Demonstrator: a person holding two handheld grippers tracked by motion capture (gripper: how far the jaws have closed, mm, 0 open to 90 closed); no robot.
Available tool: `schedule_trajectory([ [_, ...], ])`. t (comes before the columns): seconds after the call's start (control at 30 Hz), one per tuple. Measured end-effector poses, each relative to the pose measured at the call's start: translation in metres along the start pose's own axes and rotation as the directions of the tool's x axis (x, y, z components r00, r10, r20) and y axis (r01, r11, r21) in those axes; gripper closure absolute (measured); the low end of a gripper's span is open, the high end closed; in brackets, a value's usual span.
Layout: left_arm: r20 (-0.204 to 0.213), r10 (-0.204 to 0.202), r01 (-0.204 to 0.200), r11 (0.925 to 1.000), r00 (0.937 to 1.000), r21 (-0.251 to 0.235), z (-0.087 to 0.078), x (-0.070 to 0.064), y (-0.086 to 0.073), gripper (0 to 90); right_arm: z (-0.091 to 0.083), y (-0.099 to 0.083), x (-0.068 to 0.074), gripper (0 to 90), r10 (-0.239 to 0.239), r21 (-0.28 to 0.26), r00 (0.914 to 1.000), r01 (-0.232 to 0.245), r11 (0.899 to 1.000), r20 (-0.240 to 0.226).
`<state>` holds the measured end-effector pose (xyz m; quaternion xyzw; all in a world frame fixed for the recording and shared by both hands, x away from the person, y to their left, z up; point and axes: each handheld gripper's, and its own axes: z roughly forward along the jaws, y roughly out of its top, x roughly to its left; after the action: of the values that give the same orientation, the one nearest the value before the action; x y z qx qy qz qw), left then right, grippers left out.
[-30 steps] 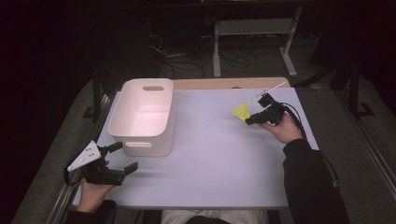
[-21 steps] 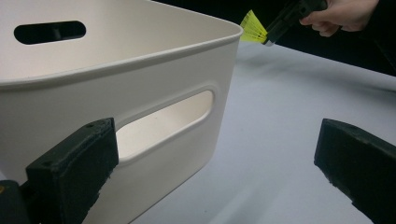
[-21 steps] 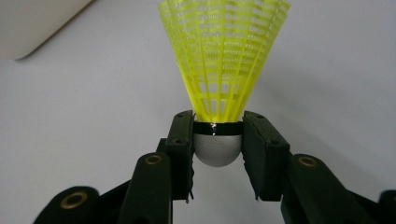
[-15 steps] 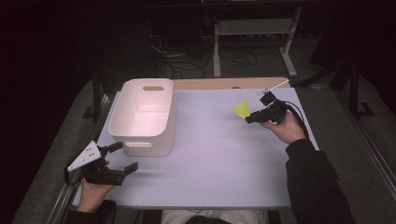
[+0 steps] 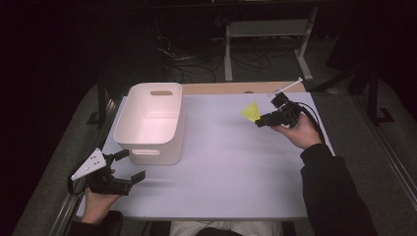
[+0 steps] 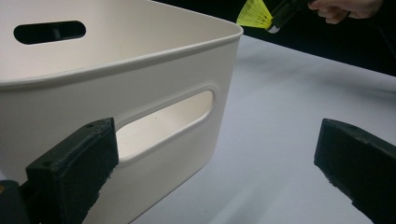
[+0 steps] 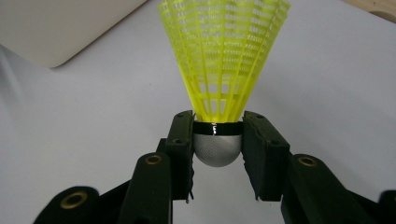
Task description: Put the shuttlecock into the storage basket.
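The right gripper point(image 7: 217, 140) is closed on a yellow shuttlecock point(image 7: 224, 60): its two black jaws press against either side of the silver-grey rounded cap, and the yellow plastic skirt fans out beyond the jaw tips. In the high view the same gripper point(image 5: 263, 120) is held above the far right part of the table point(image 5: 231, 162), with the shuttlecock point(image 5: 251, 112) lifted clear of the surface and pointing toward the white bin point(image 5: 150, 123).

The left gripper point(image 5: 129, 166) rests low at the near left corner of the table, jaws spread wide with nothing between them. In its own view the jaws frame the near wall of the bin point(image 6: 116, 107), just short of the handle slot, without touching it.

The table top is pale and plain, with a wooden strip along its far edge. Beyond it the room is dark, with cables on the floor and a metal stand point(image 5: 268, 37).
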<state>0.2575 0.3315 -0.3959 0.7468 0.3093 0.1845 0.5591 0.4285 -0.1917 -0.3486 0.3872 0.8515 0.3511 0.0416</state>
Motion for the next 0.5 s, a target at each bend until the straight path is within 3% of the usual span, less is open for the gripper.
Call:
schedule_trajectory([
  [0.5,-0.001,0.000,0.000,1.0000,1.0000,0.000,0.000,0.000,0.000,0.0,-0.010,0.016,0.019,63.5,-0.054,-0.021,0.9985,0.054,0.998,-0.011],
])
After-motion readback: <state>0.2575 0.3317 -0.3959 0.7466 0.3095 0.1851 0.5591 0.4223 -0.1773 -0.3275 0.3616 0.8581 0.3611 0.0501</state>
